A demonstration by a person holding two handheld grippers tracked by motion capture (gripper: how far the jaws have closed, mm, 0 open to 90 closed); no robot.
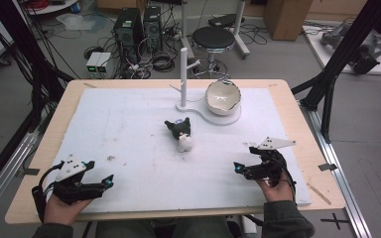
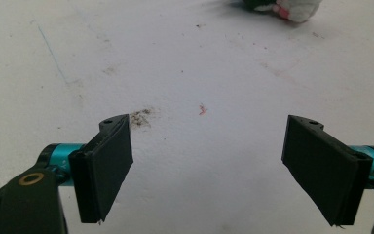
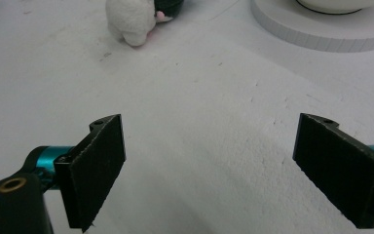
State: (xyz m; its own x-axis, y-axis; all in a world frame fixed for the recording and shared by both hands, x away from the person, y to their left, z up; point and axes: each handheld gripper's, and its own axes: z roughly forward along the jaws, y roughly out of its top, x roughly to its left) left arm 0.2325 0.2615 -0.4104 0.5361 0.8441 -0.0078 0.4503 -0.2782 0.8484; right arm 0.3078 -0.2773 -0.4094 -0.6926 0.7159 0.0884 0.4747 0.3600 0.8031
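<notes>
Both forearms enter at bottom of high view, each hand on a gripper. Left gripper (image 1: 110, 182) sits near front-left corner of the white mat (image 1: 129, 124), jaws spread wide with nothing between them; left gripper view confirms, bare stained mat between the black pads (image 2: 102, 170). Brown smudge (image 2: 140, 117) just ahead of the left pad, small red mark (image 2: 202, 109) nearby. Right gripper (image 1: 237, 167) at front-right of mat, jaws also wide apart, nothing held; grey three-cornered plate (image 1: 276, 144) on top.

Plush toy (image 1: 180, 134), black and white, lies mid-mat, well apart from both grippers, roughly between them and farther back. Right gripper view shows its white part and a bit of pink at top left (image 3: 131, 17); left gripper view catches it at top right edge (image 2: 292, 7).

Behind the toy: white stand base (image 1: 218, 118) with upright peg post (image 1: 183, 74) and a white bowl (image 1: 223, 97) resting tilted on the base. Wooden table (image 1: 307, 148) under mat. Stool (image 1: 213, 39), computer towers (image 1: 139, 27) and cables on floor beyond.
</notes>
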